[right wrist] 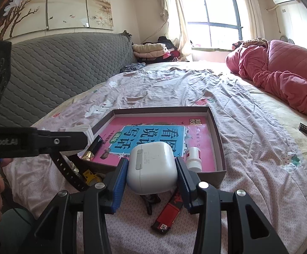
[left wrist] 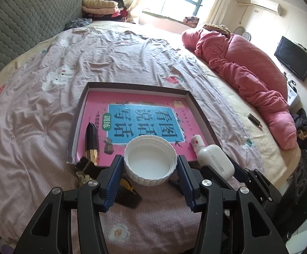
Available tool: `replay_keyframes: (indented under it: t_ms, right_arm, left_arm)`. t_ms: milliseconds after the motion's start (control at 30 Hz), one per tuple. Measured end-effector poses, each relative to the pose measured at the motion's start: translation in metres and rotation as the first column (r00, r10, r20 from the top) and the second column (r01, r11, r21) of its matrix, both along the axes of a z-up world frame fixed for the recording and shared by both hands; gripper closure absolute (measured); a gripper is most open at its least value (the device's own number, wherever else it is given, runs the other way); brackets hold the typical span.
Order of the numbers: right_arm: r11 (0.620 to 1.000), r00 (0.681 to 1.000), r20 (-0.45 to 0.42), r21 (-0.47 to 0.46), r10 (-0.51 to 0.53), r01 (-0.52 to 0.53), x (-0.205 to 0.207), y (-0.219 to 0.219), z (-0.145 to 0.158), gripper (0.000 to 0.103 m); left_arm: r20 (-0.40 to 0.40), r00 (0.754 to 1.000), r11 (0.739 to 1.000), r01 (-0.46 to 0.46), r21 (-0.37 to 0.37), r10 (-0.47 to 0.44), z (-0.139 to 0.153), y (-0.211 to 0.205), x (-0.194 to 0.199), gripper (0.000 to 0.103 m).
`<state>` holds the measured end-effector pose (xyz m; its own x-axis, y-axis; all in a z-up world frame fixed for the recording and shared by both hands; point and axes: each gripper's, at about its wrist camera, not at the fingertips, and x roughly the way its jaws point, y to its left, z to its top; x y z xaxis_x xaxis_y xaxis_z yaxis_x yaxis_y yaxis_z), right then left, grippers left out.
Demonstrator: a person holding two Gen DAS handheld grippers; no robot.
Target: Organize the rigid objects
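Shallow cardboard tray lying flat on the bed, a pink book covering its floor; light, stiff-walled but easily dented, best left where it sits.

Held over the tray's near edge at 6 o'clock in the left wrist view: white ribbed lid, open side up, clamped across its width by the left gripper, jaws about half spread and pressing both rims. Light, rigid plastic, probably; ridged wall giving good bite, thin rim likely to flex if squeezed hard.

Just at 3 o'clock of the lid: white earbud case, pinched by the right gripper, jaws closed onto its two flat sides. Smooth, rounded, glossy shell, so likely slippery; safest grip low on the flat faces, away from the hinge.

Inside the tray: small white bottle at 4 o'clock, dark faceted tube at 8 o'clock.

On the sheet below the case: red lighter, small, hard, easy to pinch on its long sides.
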<state>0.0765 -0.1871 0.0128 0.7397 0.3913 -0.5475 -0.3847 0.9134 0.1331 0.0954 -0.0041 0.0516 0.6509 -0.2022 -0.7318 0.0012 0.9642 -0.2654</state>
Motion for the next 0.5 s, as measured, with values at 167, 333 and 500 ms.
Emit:
replay_keyframes:
  t_ms: [167,333,500]
  right_arm:
    - [1.000,1.000,0.001,0.000,0.015,-0.015,0.009,0.004,-0.001,0.058]
    - [1.000,1.000,0.008,-0.005,0.018,-0.018,0.020,0.004,-0.002,0.058]
    - [1.000,1.000,0.017,-0.010,0.020,-0.020,0.031,0.004,-0.001,0.058]
  left_arm:
    - [-0.006,1.000,1.000,-0.017,-0.002,0.017,-0.005,0.006,0.014,0.050]
    - [-0.019,0.999,1.000,-0.029,0.002,0.029,-0.013,0.010,0.028,0.050]
    - [-0.031,0.999,0.999,-0.031,0.008,0.031,-0.021,0.009,0.041,0.050]
